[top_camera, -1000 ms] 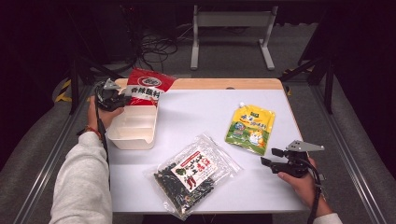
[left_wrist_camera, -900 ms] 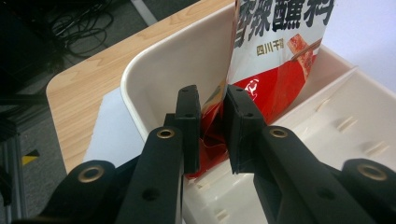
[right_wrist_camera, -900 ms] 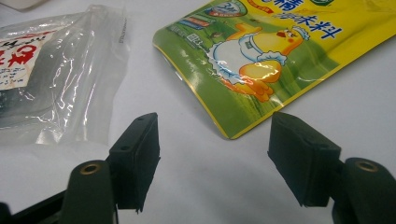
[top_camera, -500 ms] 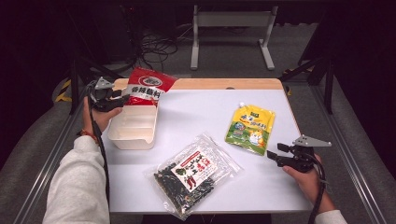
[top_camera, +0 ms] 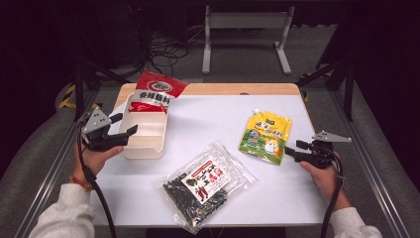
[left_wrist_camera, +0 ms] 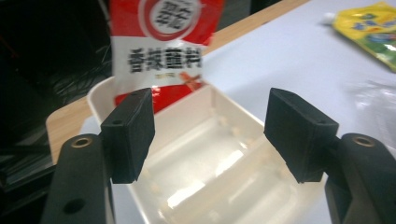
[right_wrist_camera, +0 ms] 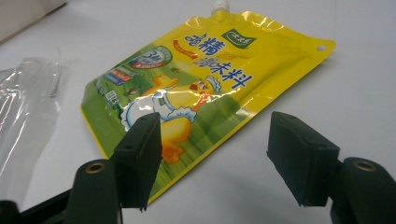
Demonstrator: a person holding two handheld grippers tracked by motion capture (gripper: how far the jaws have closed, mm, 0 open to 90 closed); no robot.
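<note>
**Holding both grippers open, nothing gripped**

Looking at the high view: my left gripper (top_camera: 125,132) sits at left centre of the frame, just beside the left edge of the white tray (top_camera: 148,141). Its jaws have just been opening and stand wide apart, nothing between them. In the left gripper view the pads (left_wrist_camera: 130,135) frame the tray's inside, and the red packet (left_wrist_camera: 161,51) stands at the upper left of the frame, its lower end in the tray's far end and its top leaning out past the rim.

My right gripper (top_camera: 293,150) is at right centre in the high view, jaws apart and empty, tips just beside the lower right corner of the yellow pouch (top_camera: 265,136). In the right gripper view the pouch lies flat on the white table (right_wrist_camera: 327,98), centre frame, spout at top; whether the left jaw touches its edge I can't tell.

The clear bag of dark dried stuff (top_camera: 205,184) lies low centre in the high view, apart from both grippers.
</note>
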